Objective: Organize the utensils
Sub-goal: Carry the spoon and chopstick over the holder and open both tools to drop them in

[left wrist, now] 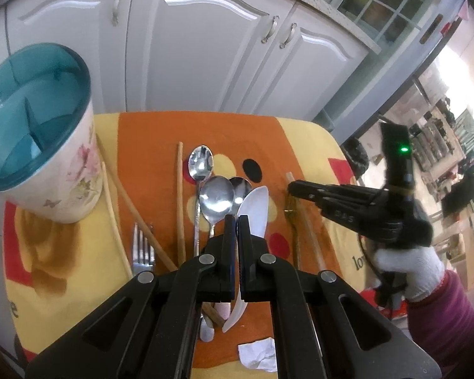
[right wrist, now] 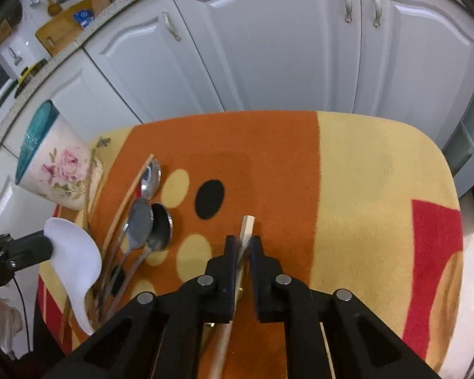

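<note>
My left gripper (left wrist: pixel 236 225) is shut on the neck of a white plastic spoon (left wrist: pixel 254 211), held above the cloth with its bowl pointing away. The right wrist view shows that spoon (right wrist: pixel 75 259) hanging from the left gripper (right wrist: pixel 45 247) at the left edge. My right gripper (right wrist: pixel 243 241) is shut on a wooden chopstick (right wrist: pixel 247 225), whose tip sticks out past the fingers. From the left wrist view, the right gripper (left wrist: pixel 292 187) is at the right, over a gold fork (left wrist: pixel 292 221). A floral holder with teal dividers (left wrist: pixel 75 186) stands at the far left.
On the orange and yellow cloth (left wrist: pixel 148 132) lie three metal spoons (left wrist: pixel 216 195), a silver fork (left wrist: pixel 143 249) and more chopsticks (left wrist: pixel 180 195). A crumpled paper scrap (left wrist: pixel 259 355) sits near the front edge. White cabinet doors (right wrist: pixel 268 47) stand close behind the table.
</note>
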Available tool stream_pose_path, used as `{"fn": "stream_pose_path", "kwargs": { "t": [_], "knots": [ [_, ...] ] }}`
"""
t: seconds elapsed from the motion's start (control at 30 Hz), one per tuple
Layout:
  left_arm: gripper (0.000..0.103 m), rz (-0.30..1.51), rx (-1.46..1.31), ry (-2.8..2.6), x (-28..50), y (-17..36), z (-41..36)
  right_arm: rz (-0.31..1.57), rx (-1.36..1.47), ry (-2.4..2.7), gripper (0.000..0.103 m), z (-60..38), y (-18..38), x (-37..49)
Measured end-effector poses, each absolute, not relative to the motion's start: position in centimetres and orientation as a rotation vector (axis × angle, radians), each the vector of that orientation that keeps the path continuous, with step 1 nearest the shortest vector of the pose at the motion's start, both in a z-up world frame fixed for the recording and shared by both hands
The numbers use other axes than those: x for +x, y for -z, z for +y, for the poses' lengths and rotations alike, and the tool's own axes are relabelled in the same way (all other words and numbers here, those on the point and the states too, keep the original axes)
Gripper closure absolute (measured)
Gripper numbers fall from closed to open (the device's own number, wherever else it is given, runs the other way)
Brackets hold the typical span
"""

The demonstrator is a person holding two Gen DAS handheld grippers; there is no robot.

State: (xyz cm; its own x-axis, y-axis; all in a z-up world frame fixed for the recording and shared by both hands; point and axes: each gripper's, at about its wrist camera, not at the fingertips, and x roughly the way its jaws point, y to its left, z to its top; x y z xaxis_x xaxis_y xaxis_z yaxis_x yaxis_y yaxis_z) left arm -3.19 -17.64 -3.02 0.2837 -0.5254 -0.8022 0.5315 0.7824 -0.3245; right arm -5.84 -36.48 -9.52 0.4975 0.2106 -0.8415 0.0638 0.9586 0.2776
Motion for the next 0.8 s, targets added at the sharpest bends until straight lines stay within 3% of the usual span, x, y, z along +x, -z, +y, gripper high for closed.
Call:
{"fn": "stream_pose_path", "kwargs": {
  "t": [0.47, 0.8],
  "knots": [
    [0.103, 0.964, 0.034, 0.643, -4.1, 0.4, -16.2, 0.826, 0.379, -0.256, 0.098, -35.3, -0.6, -9.1],
    [0.103, 0.888, -0.049, 0.628, -3.7, -3.2, -12.5, 0.751, 0.284, -0.332, 0.098, -31.0, -5.4, -7.6]
  ]
}}
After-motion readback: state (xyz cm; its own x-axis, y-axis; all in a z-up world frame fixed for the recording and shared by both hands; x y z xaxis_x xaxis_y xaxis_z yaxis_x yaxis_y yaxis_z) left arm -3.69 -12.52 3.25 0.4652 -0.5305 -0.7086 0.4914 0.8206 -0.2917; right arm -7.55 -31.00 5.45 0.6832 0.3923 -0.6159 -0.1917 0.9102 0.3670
